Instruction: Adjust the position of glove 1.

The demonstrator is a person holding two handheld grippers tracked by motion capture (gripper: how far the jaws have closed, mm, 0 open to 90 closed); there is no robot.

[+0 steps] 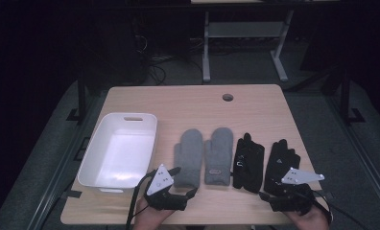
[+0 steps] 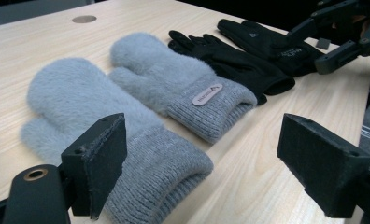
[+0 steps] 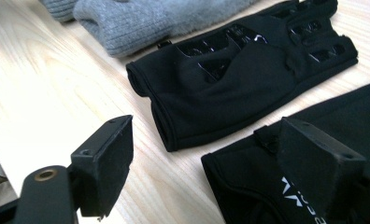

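The left gripper [image 1: 184, 182] hangs with jaws wide open and empty at the cuff of the left grey mitten [image 1: 188, 158], which lies just right of the white tub [image 1: 117, 149]. The right gripper [image 1: 269, 195], jaws also spread and empty, sits at the cuff of the outer black glove [image 1: 280, 165], whose white lettering is unreadable. The other mitten [image 2: 174, 81] carries 1 small tag, illegible.
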